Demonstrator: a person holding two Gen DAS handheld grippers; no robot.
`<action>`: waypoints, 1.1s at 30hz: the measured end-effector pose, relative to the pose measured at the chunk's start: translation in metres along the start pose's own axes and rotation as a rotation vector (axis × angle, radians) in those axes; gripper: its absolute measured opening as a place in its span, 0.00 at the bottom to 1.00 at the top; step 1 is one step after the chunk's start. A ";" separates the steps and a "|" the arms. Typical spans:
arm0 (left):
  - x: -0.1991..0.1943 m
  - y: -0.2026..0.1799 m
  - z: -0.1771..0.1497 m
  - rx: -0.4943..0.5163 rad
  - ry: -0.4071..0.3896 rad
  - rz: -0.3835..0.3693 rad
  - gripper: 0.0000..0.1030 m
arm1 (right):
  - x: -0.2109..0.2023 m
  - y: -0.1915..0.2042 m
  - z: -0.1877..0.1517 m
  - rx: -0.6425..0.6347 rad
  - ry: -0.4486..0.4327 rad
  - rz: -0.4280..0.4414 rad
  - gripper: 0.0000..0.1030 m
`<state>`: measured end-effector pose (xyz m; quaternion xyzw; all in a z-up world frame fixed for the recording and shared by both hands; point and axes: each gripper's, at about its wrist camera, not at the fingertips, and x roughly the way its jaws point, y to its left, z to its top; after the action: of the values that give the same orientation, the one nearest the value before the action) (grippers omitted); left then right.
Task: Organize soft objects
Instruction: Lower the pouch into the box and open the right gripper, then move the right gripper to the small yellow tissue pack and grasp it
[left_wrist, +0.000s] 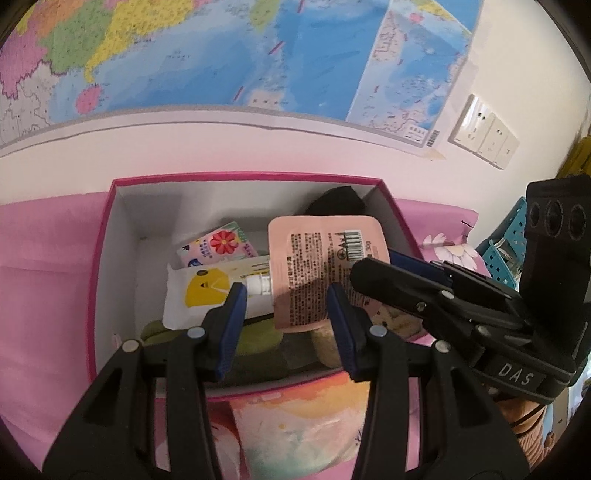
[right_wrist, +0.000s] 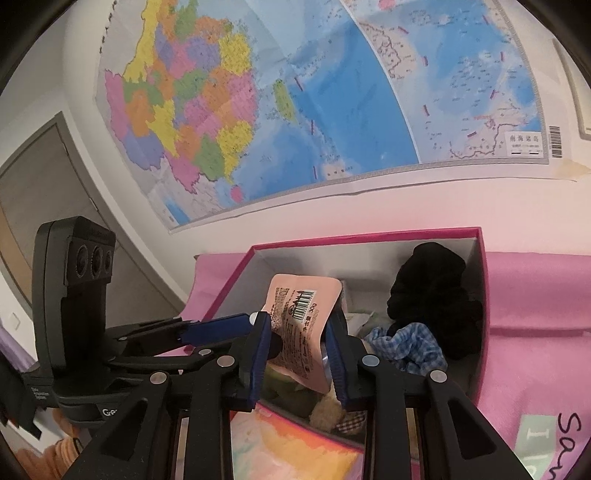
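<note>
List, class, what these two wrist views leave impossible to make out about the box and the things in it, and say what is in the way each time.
- Box floor: left wrist view, covered by its contents.
- Pink pouch: right wrist view, lower end hidden by the right gripper gripping it; small print unreadable.
- Black soft item: left wrist view, mostly behind the pouch.
- Green and tan soft items: left wrist view, identity unclear behind the left gripper.
</note>
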<state>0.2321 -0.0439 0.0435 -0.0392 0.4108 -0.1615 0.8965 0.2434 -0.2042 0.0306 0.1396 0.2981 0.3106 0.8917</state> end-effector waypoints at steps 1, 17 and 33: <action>0.001 0.001 0.001 -0.003 0.004 0.003 0.45 | 0.001 0.000 0.000 -0.001 0.002 -0.002 0.29; -0.014 -0.010 -0.010 0.061 -0.051 0.072 0.48 | 0.011 -0.019 -0.007 0.023 0.007 -0.108 0.33; -0.086 -0.022 -0.087 0.147 -0.158 0.133 0.66 | -0.064 0.024 -0.049 -0.100 -0.039 -0.064 0.58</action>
<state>0.1091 -0.0312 0.0532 0.0414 0.3278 -0.1278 0.9352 0.1612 -0.2232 0.0308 0.0914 0.2692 0.2935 0.9127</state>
